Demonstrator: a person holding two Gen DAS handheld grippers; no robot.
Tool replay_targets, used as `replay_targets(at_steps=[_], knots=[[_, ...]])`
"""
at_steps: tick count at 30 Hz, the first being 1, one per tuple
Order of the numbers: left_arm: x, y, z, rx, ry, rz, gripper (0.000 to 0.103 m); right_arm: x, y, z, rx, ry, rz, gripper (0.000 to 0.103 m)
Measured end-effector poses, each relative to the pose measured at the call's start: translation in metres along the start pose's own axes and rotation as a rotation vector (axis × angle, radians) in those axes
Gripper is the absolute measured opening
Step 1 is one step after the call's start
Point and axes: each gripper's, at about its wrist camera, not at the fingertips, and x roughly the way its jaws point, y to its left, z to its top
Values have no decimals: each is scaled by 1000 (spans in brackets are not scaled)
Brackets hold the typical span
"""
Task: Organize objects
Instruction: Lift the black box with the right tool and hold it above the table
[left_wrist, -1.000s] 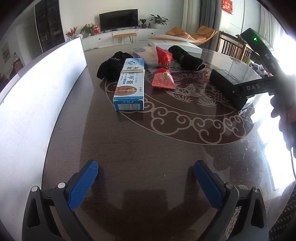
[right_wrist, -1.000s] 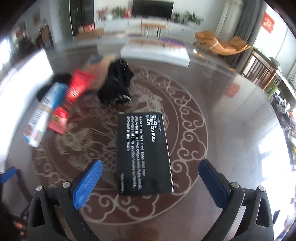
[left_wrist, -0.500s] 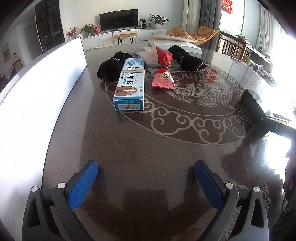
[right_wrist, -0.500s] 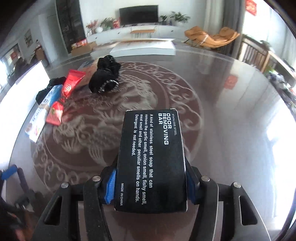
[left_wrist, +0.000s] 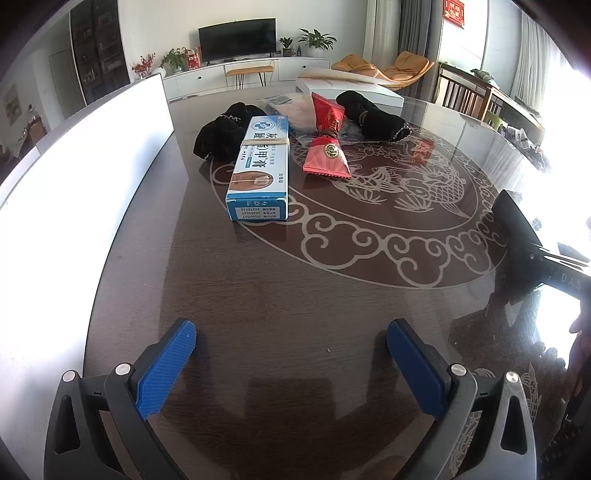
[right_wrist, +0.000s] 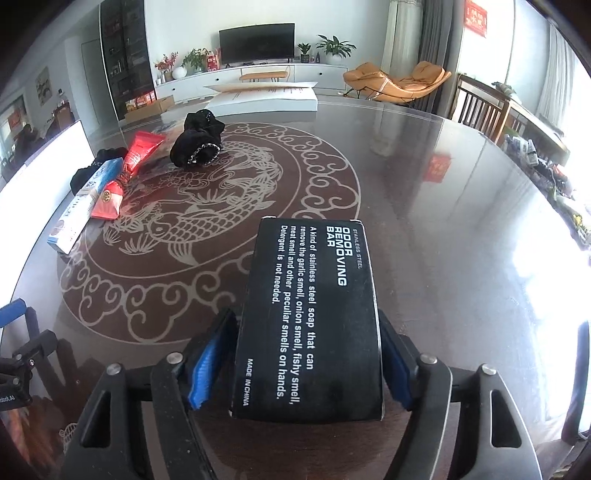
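Black cardboard, the odor removing bar box (right_wrist: 310, 317) sat clamped by its long sides in the right gripper (right_wrist: 306, 365) above the surface (right_wrist: 443, 229); likely light, stiff, crushable. Left gripper (left_wrist: 291, 363) stood apart, empty.

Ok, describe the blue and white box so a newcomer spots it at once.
Start at the round dark table with its pale fish medallion. On the medallion's left edge lies the blue and white box, beside the red packet. Alone there, it is long, rigid, rubber-banded.
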Motion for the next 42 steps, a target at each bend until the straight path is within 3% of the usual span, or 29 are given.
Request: replay_targets(at_steps=[7,35,39,42], knots=[[0,0,0,0,0,0,103,3,-2,0,11,16,-6,89],[1,-1,1,4,8,1,103,6,-2,-1,6,33,1,99],[6,2,21,5,101,-39,103,6,-2,-1,6,33,4,100],[0,15,48,-41,32,-47,103,5,-1,-2,3,34,3,100]])
